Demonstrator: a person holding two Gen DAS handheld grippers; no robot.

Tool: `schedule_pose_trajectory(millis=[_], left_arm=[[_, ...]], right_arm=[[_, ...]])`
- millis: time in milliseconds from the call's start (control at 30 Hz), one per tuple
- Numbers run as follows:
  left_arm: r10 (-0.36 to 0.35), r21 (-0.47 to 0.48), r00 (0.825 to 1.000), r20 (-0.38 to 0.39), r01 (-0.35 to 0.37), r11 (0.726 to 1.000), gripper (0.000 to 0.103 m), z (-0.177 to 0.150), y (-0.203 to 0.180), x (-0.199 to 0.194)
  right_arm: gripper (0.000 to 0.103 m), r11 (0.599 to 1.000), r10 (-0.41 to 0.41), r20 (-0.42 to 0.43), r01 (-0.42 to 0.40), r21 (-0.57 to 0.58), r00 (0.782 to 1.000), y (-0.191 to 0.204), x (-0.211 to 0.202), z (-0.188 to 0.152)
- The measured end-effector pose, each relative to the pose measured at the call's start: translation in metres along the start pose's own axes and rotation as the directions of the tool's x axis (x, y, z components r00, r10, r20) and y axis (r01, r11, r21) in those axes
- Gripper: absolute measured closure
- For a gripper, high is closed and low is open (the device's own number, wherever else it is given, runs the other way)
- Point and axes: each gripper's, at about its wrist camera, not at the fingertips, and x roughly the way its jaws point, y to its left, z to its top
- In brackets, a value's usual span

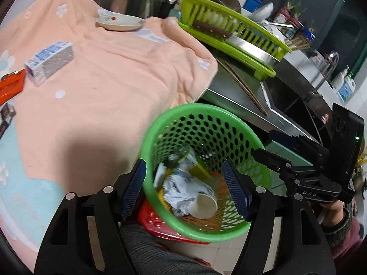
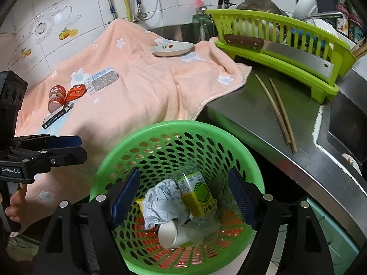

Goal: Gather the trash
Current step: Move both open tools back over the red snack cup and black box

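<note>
A green perforated waste basket [image 1: 197, 114] [image 2: 160, 130] stands below the counter edge. It holds crumpled paper [image 1: 183, 190] [image 2: 160, 197], a white paper cup [image 1: 204, 205] [image 2: 168, 235] and a yellow-green drink carton [image 2: 198, 194]. My left gripper [image 1: 185, 188] is open and empty above the basket. My right gripper [image 2: 184, 197] is open and empty above it too, and also shows in the left wrist view [image 1: 266, 144]. On the peach towel [image 2: 142, 87] lie a blue-white carton [image 1: 49, 61] [image 2: 102, 80], an orange wrapper [image 1: 10, 86] [image 2: 75, 92], a red can [image 2: 56, 97] and a dark wrapper [image 2: 56, 115].
A small dish [image 2: 172, 48] sits on the towel at the back. A lime dish rack [image 2: 286, 52] with a cleaver stands on the steel counter, chopsticks [image 2: 278, 112] lie beside it, and a sink [image 2: 344, 119] is at the right. A red stool [image 1: 156, 222] is under the basket.
</note>
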Motion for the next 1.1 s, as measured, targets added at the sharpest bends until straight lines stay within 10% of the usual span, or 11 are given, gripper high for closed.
schedule_pose_trajectory(millis=[567, 1100], left_arm=[[0.239, -0.12, 0.964, 0.113, -0.225, 0.967, 0.033, 0.009, 0.112, -0.075], [0.398, -0.379, 0.908, 0.133, -0.324, 0.867, 0.032, -0.003, 0.237, -0.137]], right_arm=[[0.024, 0.981, 0.108, -0.021, -0.11, -0.158, 0.994, 0.075, 0.027, 0.042], [0.024, 0.932, 0.229, -0.058, -0.236, -0.276, 0.972, 0.15, 0.063, 0.086]])
